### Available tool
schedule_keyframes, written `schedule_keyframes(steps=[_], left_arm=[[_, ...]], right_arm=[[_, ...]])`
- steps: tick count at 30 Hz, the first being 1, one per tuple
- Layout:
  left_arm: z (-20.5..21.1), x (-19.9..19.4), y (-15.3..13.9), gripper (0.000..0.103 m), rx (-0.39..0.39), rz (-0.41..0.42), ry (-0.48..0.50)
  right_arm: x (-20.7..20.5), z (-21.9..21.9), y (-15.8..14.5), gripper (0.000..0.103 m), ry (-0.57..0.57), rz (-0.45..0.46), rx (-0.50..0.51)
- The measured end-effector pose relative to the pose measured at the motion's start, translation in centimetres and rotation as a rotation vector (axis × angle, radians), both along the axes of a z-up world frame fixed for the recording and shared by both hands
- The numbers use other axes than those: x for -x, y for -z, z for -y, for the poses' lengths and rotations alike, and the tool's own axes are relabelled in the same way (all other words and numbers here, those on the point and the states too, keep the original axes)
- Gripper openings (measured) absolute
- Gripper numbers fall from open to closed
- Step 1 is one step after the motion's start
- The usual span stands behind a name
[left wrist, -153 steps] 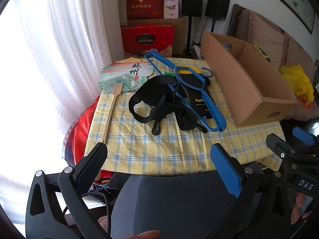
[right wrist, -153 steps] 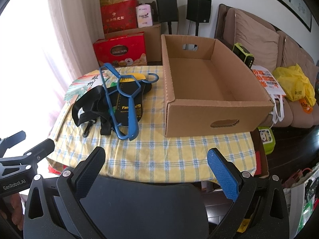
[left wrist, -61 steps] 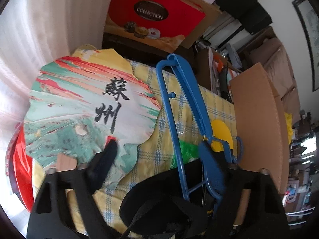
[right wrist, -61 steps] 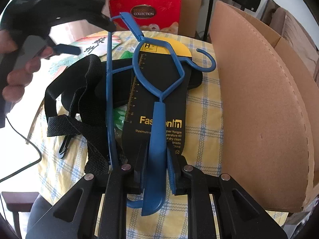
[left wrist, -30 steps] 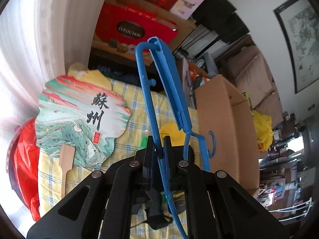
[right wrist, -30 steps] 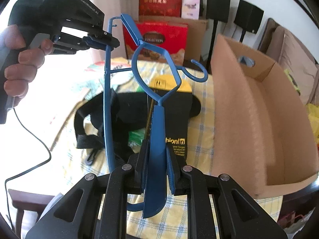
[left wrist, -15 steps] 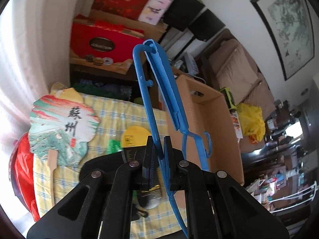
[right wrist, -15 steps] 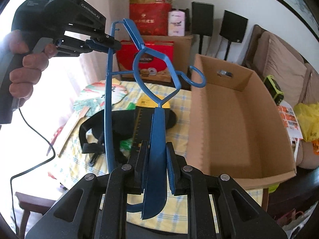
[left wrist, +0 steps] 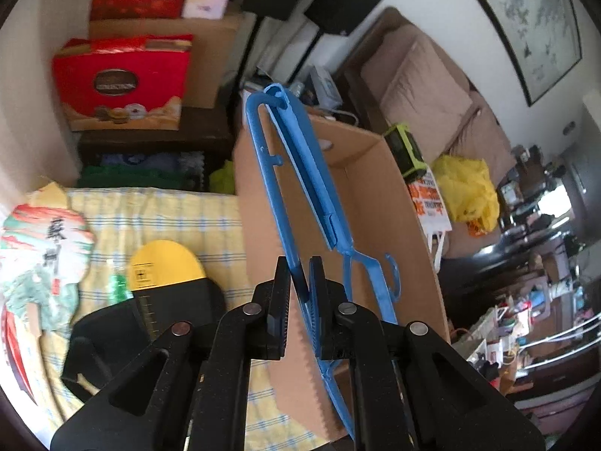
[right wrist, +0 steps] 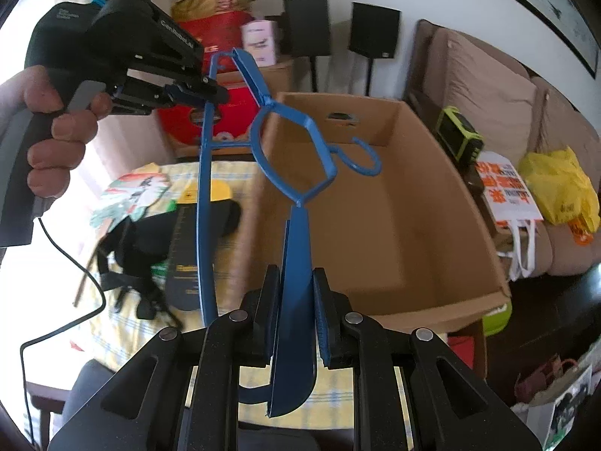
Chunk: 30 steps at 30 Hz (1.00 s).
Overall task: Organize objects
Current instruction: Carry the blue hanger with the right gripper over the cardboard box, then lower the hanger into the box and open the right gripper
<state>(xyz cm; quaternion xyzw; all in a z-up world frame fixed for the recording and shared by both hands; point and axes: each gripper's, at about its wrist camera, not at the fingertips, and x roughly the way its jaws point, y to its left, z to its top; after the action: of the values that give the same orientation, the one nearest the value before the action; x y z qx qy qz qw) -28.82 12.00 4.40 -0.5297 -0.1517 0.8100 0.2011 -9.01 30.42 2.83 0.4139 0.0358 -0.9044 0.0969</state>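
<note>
Both grippers clench the blue hanger [right wrist: 296,248], the left gripper [right wrist: 210,92] on its bar, the right gripper [right wrist: 296,300] on its broad end, hook pointing toward the open cardboard box [right wrist: 394,225] just beyond

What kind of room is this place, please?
Most likely a home living room. A brown sofa with cushions stands along the wall under a framed picture, two black speakers stand at the back, and a checked tablecloth covers the table.
</note>
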Motion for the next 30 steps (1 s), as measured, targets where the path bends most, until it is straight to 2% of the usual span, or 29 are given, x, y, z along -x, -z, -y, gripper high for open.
schedule_keyframes(steps=[10, 15, 21, 24, 30], left_arm=[[-7.3, 1.8, 3.9, 0.01, 0.106, 0.048, 0.105], [-8.9, 1.3, 5.2, 0.01, 0.112, 0.078, 0.158], [-7.7, 0.2, 4.6, 0.01, 0.12, 0.072, 0.166], [-6.1, -0.7, 3.8, 0.014, 0.111, 0.049, 0.169], [-3.1, -3.1, 2.2, 0.014, 0.104, 0.005, 0.174]], right_arm=[[1.0, -3.9, 1.9, 0.017, 0.09, 0.053, -0.011], [1.7, -5.0, 2.5, 0.017, 0.129, 0.069, -0.039], [3.0, -5.7, 2.7, 0.016, 0.143, 0.101, -0.037], [3.6, -5.4, 3.0, 0.016, 0.143, 0.111, -0.041], [5.3, -4.2, 4.0, 0.016, 0.123, 0.137, -0.062]])
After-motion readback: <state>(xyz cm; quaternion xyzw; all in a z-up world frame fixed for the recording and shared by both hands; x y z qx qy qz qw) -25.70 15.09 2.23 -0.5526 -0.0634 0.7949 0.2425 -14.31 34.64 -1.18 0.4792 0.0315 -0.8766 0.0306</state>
